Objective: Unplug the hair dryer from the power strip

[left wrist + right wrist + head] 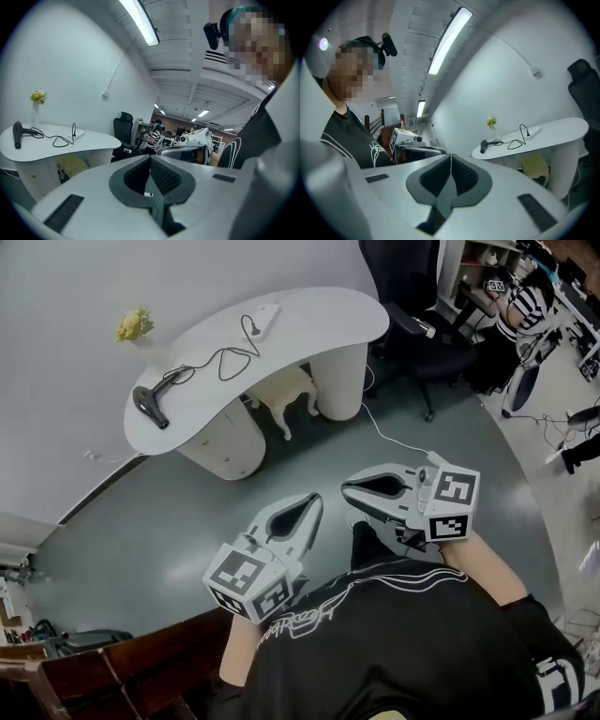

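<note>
A black hair dryer (150, 406) lies at the left end of a white curved table (309, 324), far from me. Its black cord (220, 360) loops across the top to a plug (253, 330) that sits in the white power strip (265, 321). My left gripper (314, 500) and right gripper (349, 489) are held close to my body, well short of the table, both shut and empty. The dryer (18, 135) and strip (78, 134) show small in the left gripper view. In the right gripper view the dryer (484, 146) and strip (534, 131) lie beyond the shut jaws.
A yellow flower (134, 324) stands by the wall behind the table. A small white stool (284, 390) sits under the table. A white cable (394, 439) trails over the grey floor. A black office chair (417, 324) and a seated person (520, 296) are at the far right. A dark wooden piece (122, 671) lies at my left.
</note>
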Demonstrator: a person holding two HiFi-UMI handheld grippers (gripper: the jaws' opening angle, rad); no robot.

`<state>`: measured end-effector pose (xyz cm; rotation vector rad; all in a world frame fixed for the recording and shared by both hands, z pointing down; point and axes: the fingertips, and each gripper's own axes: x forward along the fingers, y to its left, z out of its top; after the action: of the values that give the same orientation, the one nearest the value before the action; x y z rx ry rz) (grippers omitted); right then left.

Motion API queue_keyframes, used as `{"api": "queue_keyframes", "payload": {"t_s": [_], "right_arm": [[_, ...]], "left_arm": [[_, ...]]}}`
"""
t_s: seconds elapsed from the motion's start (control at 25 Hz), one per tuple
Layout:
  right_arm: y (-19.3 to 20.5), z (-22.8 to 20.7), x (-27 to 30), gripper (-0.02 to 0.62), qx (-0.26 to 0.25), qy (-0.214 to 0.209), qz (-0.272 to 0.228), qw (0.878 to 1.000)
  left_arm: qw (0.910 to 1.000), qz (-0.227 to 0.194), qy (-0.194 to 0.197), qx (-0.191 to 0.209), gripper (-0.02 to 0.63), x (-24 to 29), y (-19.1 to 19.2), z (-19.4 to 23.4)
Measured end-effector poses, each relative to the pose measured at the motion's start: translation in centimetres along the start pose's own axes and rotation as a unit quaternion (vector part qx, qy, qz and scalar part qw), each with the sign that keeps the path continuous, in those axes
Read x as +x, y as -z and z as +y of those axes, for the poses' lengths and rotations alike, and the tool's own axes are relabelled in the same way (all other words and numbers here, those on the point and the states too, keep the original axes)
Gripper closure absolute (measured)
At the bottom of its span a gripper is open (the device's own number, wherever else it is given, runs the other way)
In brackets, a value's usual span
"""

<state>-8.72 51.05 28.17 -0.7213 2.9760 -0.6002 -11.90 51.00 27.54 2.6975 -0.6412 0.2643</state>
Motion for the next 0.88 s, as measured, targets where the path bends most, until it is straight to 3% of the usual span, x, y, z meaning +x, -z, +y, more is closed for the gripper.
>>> {"api": "queue_keyframes", "payload": {"t_s": [0.24,0.6,0.88], "right_arm": [[-1.6,-7.5,-0.5,0.597,-0.001,0.01,-0.004,1.0],[-5.2,-19.9,0.0,0.597,0.014,-0.022,0.012,1.0],[-8.1,-26.4,-0.2,0.597,0.017,-0.034,0.008,0.999]], "left_arm": [[0.9998,0.009,0.008,-0.015,0.6,6.4,-2.2,3.8],[0.9993,0.024,0.004,-0.029,0.6,17.2,-6.0,11.9],[0.9996,0.02,-0.012,-0.017,0.6,22.6,-9.5,15.8]]}}
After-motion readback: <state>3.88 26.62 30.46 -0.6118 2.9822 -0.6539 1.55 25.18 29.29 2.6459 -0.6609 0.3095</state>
